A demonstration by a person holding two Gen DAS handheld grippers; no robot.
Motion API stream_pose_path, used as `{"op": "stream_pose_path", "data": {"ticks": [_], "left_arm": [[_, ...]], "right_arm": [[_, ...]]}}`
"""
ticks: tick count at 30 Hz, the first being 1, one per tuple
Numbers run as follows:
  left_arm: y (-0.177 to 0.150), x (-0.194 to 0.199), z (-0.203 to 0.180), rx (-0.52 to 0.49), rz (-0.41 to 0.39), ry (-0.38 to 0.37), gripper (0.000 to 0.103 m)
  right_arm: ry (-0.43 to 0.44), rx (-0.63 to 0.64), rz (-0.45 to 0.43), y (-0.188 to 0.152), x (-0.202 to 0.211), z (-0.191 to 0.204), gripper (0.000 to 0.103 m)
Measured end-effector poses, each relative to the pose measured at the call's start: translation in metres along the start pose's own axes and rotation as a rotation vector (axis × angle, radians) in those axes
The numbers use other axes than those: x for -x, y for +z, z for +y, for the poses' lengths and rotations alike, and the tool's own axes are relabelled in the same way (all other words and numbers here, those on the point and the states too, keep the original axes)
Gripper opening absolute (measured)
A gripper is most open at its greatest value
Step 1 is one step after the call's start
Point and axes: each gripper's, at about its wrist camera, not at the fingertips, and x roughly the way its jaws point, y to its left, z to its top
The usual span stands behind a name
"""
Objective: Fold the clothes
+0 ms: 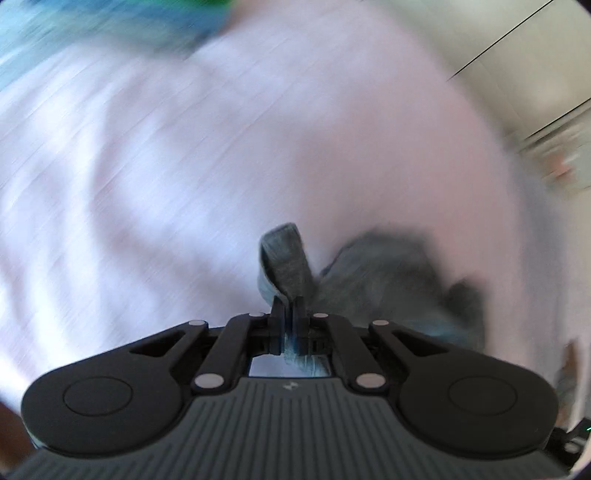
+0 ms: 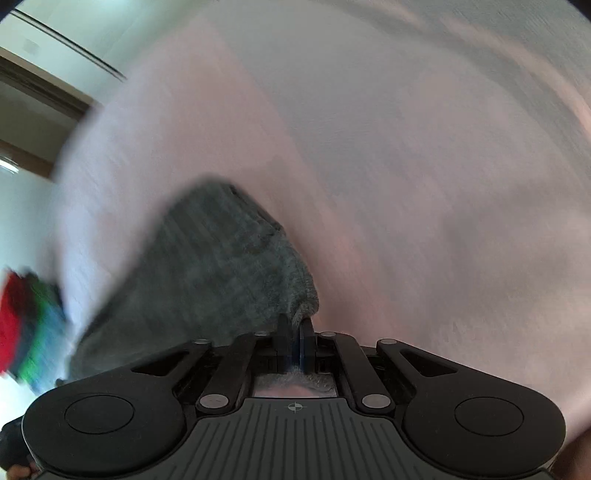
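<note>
A grey knitted garment [image 1: 388, 280] hangs over a pale pink-white sheet [image 1: 184, 166]. My left gripper [image 1: 289, 306] is shut on an edge of the garment, and a fold of it sticks up between the fingers. In the right wrist view the grey garment [image 2: 221, 266] stretches away to the left, and my right gripper [image 2: 295, 325] is shut on another edge of it. The pale sheet [image 2: 424, 184] lies below. Both views are blurred by motion.
A blue and green cloth [image 1: 110, 22] lies at the far left of the sheet. A pile of red, green and blue clothes [image 2: 26, 325] sits at the left edge. Walls and a door frame [image 2: 40, 88] show beyond the sheet.
</note>
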Motion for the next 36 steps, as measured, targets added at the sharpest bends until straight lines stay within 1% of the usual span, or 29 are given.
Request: {"op": "stream_pose_path", "data": {"ticks": [1, 2, 3, 4, 5, 6, 8, 9, 10, 12, 13, 16, 17, 20, 21, 22, 23, 24, 25, 26, 27, 28, 29, 32, 36], "left_arm": [[-0.013, 0.000, 0.008, -0.006, 0.047, 0.084, 0.005], [-0.021, 0.001, 0.015, -0.016, 0.087, 0.143, 0.006], [-0.022, 0.003, 0.018, -0.017, 0.099, 0.152, 0.007], [-0.023, 0.006, 0.021, -0.018, 0.110, 0.159, 0.008], [-0.014, 0.008, 0.017, -0.040, 0.088, 0.145, 0.013], [-0.006, 0.010, 0.012, -0.063, 0.065, 0.130, 0.017], [0.016, 0.010, -0.002, -0.126, 0.019, 0.092, 0.032], [0.029, 0.003, -0.015, -0.174, -0.004, 0.051, 0.034], [0.041, -0.008, -0.029, -0.211, -0.011, 0.001, 0.038], [0.064, -0.030, -0.058, -0.284, -0.023, -0.102, 0.043], [0.074, -0.044, -0.072, -0.323, -0.022, -0.155, 0.048], [0.098, -0.096, -0.115, -0.448, 0.006, -0.240, 0.050], [0.104, -0.112, -0.126, -0.475, 0.019, -0.246, 0.050], [0.112, -0.154, -0.150, -0.527, 0.117, -0.321, 0.051], [0.111, -0.165, -0.151, -0.531, 0.143, -0.320, 0.051], [0.109, -0.176, -0.152, -0.535, 0.168, -0.317, 0.048], [0.105, -0.181, -0.150, -0.533, 0.177, -0.314, 0.035], [0.101, -0.186, -0.148, -0.531, 0.186, -0.310, 0.026], [0.098, -0.188, -0.146, -0.532, 0.181, -0.308, 0.006], [0.096, -0.184, -0.143, -0.521, 0.163, -0.321, 0.005], [0.095, -0.180, -0.139, -0.509, 0.144, -0.335, 0.005], [0.097, -0.169, -0.139, -0.513, 0.101, -0.345, 0.004], [0.099, -0.158, -0.138, -0.517, 0.058, -0.356, 0.004], [0.113, -0.127, -0.141, -0.525, -0.073, -0.383, 0.004], [0.151, -0.103, -0.159, -0.563, -0.248, -0.364, 0.004]], "right_arm": [[-0.058, -0.010, 0.066, -0.010, -0.006, -0.008, 0.005], [-0.120, -0.015, 0.116, -0.017, -0.011, -0.014, 0.035], [-0.157, -0.003, 0.118, -0.019, -0.011, -0.015, 0.070], [-0.181, 0.023, 0.092, -0.018, -0.007, -0.015, 0.077], [-0.204, 0.048, 0.065, -0.017, -0.004, -0.014, 0.077], [-0.209, 0.073, 0.031, -0.012, 0.000, -0.012, 0.077], [-0.168, 0.106, -0.049, 0.007, 0.007, -0.004, 0.077], [-0.128, 0.101, -0.088, 0.019, 0.008, 0.000, 0.077], [-0.085, 0.104, -0.119, 0.033, 0.008, 0.006, 0.077], [-0.003, 0.164, -0.167, 0.063, 0.003, 0.021, 0.077], [0.026, 0.204, -0.181, 0.076, -0.002, 0.026, 0.077], [0.080, 0.309, -0.192, 0.103, -0.025, 0.047, 0.077], [0.098, 0.335, -0.187, 0.110, -0.033, 0.053, 0.077], [0.147, 0.363, -0.125, 0.123, -0.068, 0.061, 0.077], [0.155, 0.362, -0.102, 0.124, -0.080, 0.062, 0.077], [0.159, 0.354, -0.079, 0.126, -0.093, 0.061, 0.077], [0.161, 0.334, -0.064, 0.126, -0.103, 0.057, 0.077], [0.175, 0.320, -0.057, 0.126, -0.109, 0.057, 0.076], [0.197, 0.327, -0.053, 0.124, -0.112, 0.058, 0.052], [0.207, 0.335, -0.048, 0.121, -0.112, 0.060, 0.012], [0.203, 0.338, -0.040, 0.119, -0.109, 0.061, 0.006], [0.203, 0.350, -0.054, 0.117, -0.103, 0.064, 0.005], [0.206, 0.371, -0.087, 0.117, -0.094, 0.066, 0.004], [0.223, 0.401, -0.209, 0.130, -0.062, 0.082, 0.004], [0.217, 0.478, -0.351, 0.165, -0.034, 0.117, 0.004]]}}
